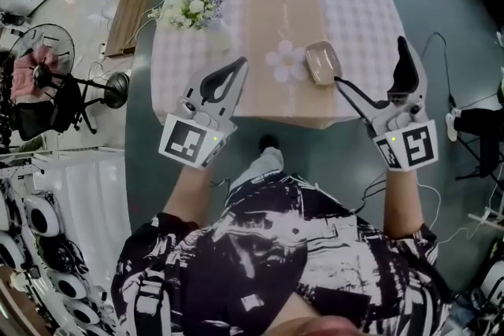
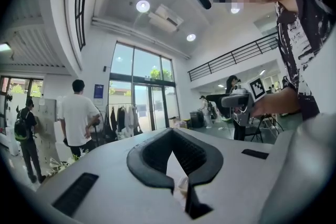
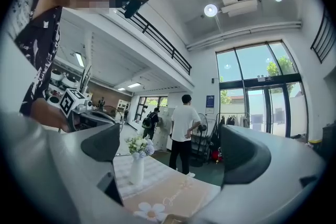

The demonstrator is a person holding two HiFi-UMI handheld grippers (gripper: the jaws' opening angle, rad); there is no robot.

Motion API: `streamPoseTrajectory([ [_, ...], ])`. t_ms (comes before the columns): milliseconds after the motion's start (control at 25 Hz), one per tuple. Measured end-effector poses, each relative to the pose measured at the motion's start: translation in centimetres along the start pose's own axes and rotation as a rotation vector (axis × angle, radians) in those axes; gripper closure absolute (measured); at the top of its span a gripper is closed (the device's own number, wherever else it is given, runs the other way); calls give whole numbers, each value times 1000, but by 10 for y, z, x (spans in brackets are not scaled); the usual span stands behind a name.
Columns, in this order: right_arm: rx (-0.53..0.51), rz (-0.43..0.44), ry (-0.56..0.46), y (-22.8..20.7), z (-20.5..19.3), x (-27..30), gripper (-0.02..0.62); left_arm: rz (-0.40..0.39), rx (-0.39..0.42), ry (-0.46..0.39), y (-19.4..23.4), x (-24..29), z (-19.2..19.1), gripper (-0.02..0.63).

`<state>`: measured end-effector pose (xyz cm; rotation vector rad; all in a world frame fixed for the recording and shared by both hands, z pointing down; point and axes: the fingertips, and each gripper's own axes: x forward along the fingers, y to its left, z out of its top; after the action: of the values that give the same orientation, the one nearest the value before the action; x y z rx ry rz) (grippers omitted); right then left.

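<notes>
1. The table [image 1: 362,20] carries a pale checked cloth with a peach runner [image 1: 276,8] laid along its middle, from the person's side to the far side.
2. A white vase of flowers [image 1: 189,8] stands at the table's far left corner, well apart from both grippers.
3. The right gripper [image 1: 372,67] hangs over the table's near right edge with its jaws spread wide. Nothing is between them but open air. In the right gripper view the tabletop, the vase and the runner show through the gap.
4. The left gripper [image 1: 239,63] hangs over the table's near left part, on the checked cloth beside the runner. Its jaws are drawn together at the tips and hold nothing.
5. A small tan rounded case [image 1: 321,63] lies on the table's near half, at the right edge of the runner.
   - Its long axis runs roughly from the near edge toward the far edge.
   - It lies just left of the right gripper, whose inner jaw tip ends at its near right corner. I cannot tell whether they touch.
   - The right gripper is much the nearer of the two.
6. A white daisy-shaped coaster [image 1: 283,61] lies on the runner just left of the case, between the case and the left gripper.
</notes>
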<state>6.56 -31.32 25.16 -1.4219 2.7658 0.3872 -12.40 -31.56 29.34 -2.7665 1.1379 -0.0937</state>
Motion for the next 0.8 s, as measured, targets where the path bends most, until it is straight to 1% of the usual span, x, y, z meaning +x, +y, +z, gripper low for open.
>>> streamPoseTrajectory([
  [160,8,-38,40,-31,-22,38,21,-19,-18,-10,35,32,0,606],
  [240,18,-51,60,-39,-32,46,21,-27,-18,3,46,40,-6,606],
  [360,22,-61,88,-54,-45,53,21,-42,-6,40,54,53,-16,606],
  [560,58,-49,152,-91,-67,57,22,-18,-27,36,55,80,1,606],
  [680,71,-22,203,-99,-104,64,23,-7,-44,59,54,89,-12,606],
  [800,115,-9,267,-105,-160,67,23,-3,-65,76,49,96,-36,606],
])
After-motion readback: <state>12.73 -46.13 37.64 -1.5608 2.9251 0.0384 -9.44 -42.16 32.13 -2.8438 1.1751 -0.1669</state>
